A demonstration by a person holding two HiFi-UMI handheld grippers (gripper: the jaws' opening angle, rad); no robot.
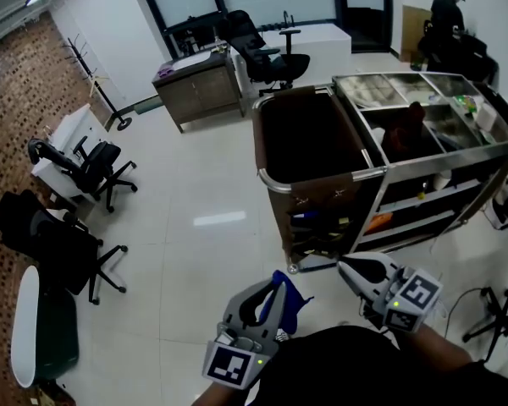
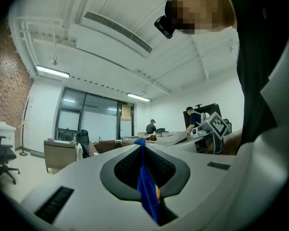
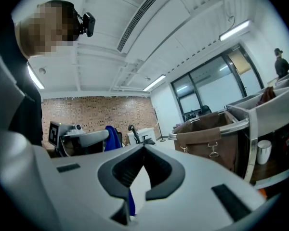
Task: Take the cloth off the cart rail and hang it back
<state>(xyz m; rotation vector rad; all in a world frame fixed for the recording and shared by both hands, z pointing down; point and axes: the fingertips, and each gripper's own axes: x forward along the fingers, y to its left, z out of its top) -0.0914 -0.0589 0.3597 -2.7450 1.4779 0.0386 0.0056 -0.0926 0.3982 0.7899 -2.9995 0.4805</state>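
Head view, with both gripper views. The left gripper (image 1: pixel 273 290) is low in the near centre, its jaws closed to a narrow slit on the blue cloth (image 1: pixel 288 299). The cloth bunches up at the jaw tips and is off the cart rail (image 1: pixel 322 178), well apart from it, above the white floor (image 1: pixel 203 227). In the left gripper view the cloth (image 2: pixel 147 191) runs as a thin blue strip down the seam between the two pads of the left gripper (image 2: pixel 140 143). The right gripper (image 1: pixel 345 266) is just to the right of the left one and nearer the cart. Its jaws (image 3: pixel 144 148) meet at the tips with nothing between them there. A blue sliver shows low in the gap; what it is cannot be told. The housekeeping cart (image 1: pixel 440 155) stands at far right, with its brown bag (image 1: pixel 322 194) hung inside the chrome rail. Black office chairs (image 1: pixel 85 172) stand at the left.
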